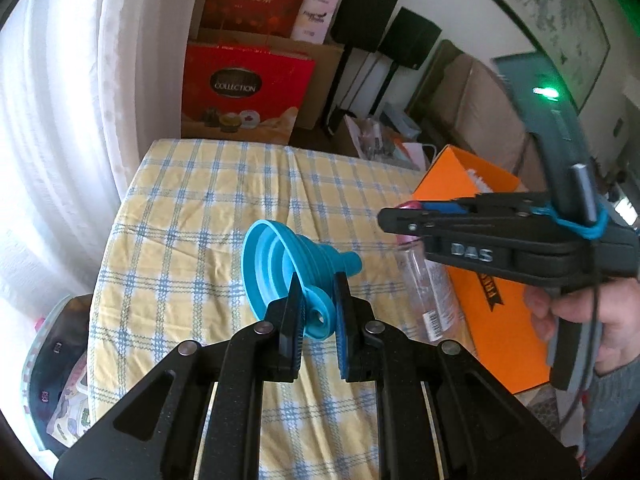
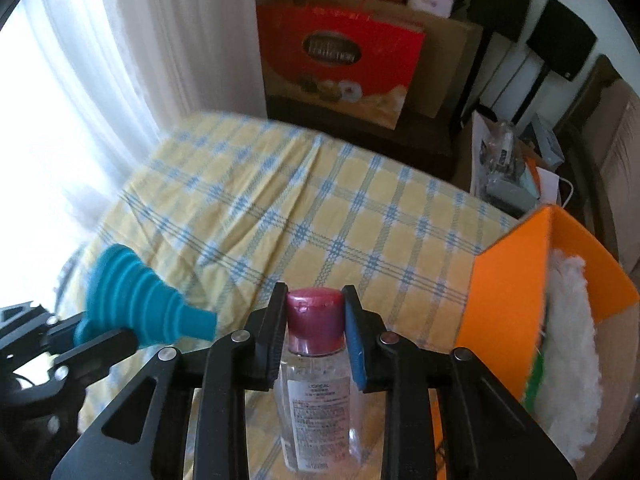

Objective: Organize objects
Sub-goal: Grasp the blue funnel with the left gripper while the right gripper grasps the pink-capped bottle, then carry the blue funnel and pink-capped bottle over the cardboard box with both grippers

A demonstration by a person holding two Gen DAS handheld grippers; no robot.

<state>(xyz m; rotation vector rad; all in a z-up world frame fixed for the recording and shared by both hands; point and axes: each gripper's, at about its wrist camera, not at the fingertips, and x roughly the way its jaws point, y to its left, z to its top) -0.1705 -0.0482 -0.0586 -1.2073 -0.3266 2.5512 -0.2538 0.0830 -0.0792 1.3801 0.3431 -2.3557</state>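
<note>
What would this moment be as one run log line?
left gripper: shut on blue funnel | right gripper: shut on clear bottle at pink cap | both above checkered cloth | orange box: right

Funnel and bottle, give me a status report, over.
Left tool shut on blue funnel, lifted over checked cloth. Right tool clamping clear bottle at pink cap. Orange box open at right; path looks clear.

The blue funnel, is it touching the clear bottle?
Apart. The right wrist view shows tablecloth between the funnel spout and the bottle.
</note>
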